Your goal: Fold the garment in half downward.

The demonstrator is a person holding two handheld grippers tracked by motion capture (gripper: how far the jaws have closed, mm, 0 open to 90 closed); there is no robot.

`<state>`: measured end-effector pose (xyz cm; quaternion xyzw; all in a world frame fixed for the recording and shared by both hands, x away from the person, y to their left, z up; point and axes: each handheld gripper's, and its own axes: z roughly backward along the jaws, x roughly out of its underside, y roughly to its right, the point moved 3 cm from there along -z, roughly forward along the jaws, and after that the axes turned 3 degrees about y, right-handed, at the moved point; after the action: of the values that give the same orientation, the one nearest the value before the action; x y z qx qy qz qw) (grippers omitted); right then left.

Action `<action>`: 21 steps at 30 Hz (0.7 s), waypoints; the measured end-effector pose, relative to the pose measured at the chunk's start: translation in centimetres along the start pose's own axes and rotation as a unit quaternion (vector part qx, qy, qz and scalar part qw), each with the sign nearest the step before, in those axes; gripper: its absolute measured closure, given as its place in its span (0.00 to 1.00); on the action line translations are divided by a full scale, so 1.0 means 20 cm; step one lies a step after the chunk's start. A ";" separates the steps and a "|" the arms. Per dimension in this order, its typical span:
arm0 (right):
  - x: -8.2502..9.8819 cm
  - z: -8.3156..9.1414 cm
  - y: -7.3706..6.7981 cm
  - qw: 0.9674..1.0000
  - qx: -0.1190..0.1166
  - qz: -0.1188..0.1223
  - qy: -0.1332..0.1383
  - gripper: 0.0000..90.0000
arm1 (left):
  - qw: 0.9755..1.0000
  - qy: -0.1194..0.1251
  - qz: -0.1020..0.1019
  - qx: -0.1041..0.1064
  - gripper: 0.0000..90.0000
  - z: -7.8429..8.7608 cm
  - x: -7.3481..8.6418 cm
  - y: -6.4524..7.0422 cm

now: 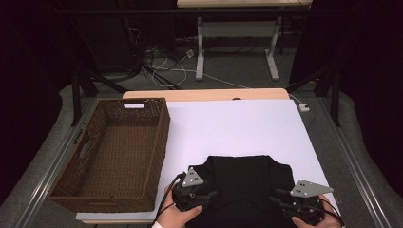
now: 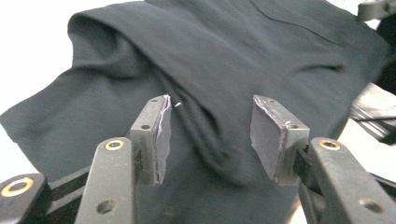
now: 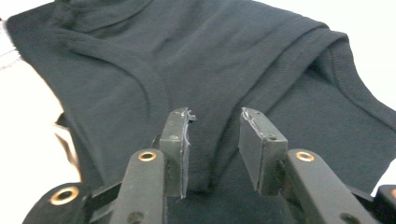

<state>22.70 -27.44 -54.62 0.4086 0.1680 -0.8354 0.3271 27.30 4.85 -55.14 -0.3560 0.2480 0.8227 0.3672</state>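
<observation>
A black garment (image 1: 247, 183) lies folded on the white table cover (image 1: 237, 123) near the front edge. My left gripper (image 1: 207, 196) rests over the garment's left side, held by a hand. In the left gripper view its jaws stand apart around a raised fold of the black garment (image 2: 210, 60); the left gripper (image 2: 210, 128) has pads clear of the cloth. My right gripper (image 1: 281, 198) sits at the garment's right side. In the right gripper view a ridge of the black garment (image 3: 210, 60) runs between the jaws of the right gripper (image 3: 215, 133), which are parted and not pressing.
A brown wicker basket (image 1: 161, 137) with nothing in it stands at the table's left, close beside the garment. Bare white cover stretches behind the garment. Beyond the table are another table's legs (image 1: 200, 47) and cables on the floor.
</observation>
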 end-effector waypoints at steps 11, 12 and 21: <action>-0.06 -0.06 0.13 0.999 0.021 -0.012 0.023 0.57 | 0.999 0.009 0.015 -0.047 0.47 -0.05 -0.06 -0.18; -0.07 -0.07 0.14 0.999 0.023 -0.017 0.024 0.55 | 0.999 0.007 0.014 -0.051 0.46 -0.06 -0.06 -0.19; -0.10 -0.14 0.26 0.998 0.046 -0.019 0.029 0.53 | 0.997 -0.016 -0.010 -0.068 0.42 -0.17 -0.09 -0.27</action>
<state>28.79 -28.88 -54.81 0.4436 0.1464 -0.8363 0.2872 33.69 5.08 -56.73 -0.3697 0.1816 0.8395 0.3545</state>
